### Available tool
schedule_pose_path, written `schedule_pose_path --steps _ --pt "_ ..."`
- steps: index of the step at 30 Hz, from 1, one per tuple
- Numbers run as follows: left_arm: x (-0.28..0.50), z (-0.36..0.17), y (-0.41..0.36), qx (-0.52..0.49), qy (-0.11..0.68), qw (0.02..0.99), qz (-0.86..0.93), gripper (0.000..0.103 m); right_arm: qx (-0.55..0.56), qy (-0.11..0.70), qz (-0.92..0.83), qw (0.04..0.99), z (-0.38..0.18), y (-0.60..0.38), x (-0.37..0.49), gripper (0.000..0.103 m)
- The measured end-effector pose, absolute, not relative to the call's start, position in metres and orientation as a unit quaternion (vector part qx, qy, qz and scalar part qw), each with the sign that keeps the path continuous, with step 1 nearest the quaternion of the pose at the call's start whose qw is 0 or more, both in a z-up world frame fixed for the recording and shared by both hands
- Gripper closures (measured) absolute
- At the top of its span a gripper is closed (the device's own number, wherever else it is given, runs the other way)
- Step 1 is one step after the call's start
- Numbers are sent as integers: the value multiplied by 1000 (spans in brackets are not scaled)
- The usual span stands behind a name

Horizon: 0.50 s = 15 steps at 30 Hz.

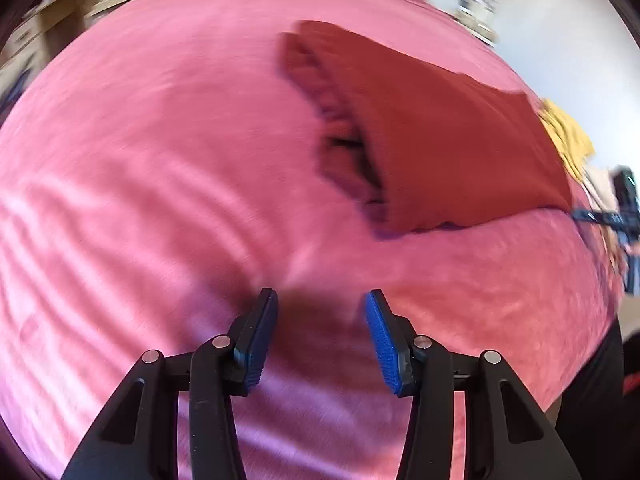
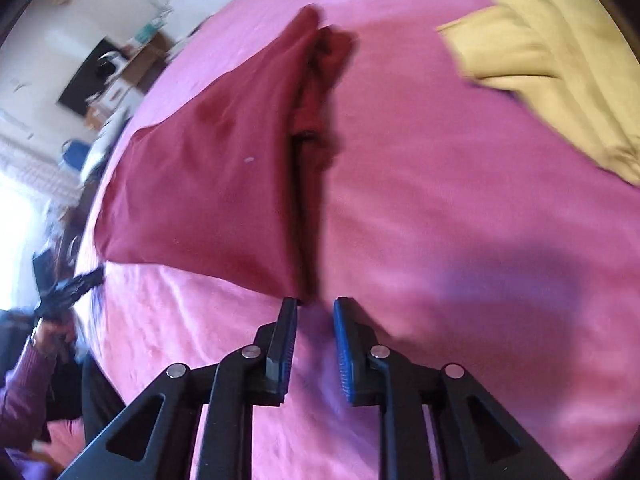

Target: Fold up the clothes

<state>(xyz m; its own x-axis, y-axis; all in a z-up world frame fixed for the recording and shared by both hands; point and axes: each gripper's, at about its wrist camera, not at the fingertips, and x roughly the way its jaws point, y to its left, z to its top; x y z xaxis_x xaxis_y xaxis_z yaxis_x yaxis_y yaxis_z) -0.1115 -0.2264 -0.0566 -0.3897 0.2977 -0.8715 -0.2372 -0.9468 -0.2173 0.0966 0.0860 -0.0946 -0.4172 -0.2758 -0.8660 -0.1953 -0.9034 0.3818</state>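
Both tongs, left (image 1: 321, 300) and right (image 2: 316, 307), gape empty; blurred maroon garment (image 2: 208, 184) seems folded.

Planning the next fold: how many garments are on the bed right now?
2. A dark red one lies mid-bed just ahead of the right tool; a yellow one sits at the far right. Others may lie out of view.

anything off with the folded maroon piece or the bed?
Mostly tidy. The maroon garment lies folded on the pink bedspread, but one edge is bunched and ragged. The yellow garment lies crumpled, unfolded. Both tongs are open and empty.
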Motion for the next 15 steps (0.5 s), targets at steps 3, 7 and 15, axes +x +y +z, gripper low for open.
schedule_pose_path --steps 3,7,15 --pt "-118 -38 -208 -453 -87 155 874 43 479 -175 -860 -16 -59 85 107 78" --pt "-128 -13 -180 -338 -165 149 915 21 362 -255 -893 86 -30 67 86 74" --pt "-245 -43 -57 -406 -140 80 900 21 357 -401 -836 112 -80 -6 -49 64"
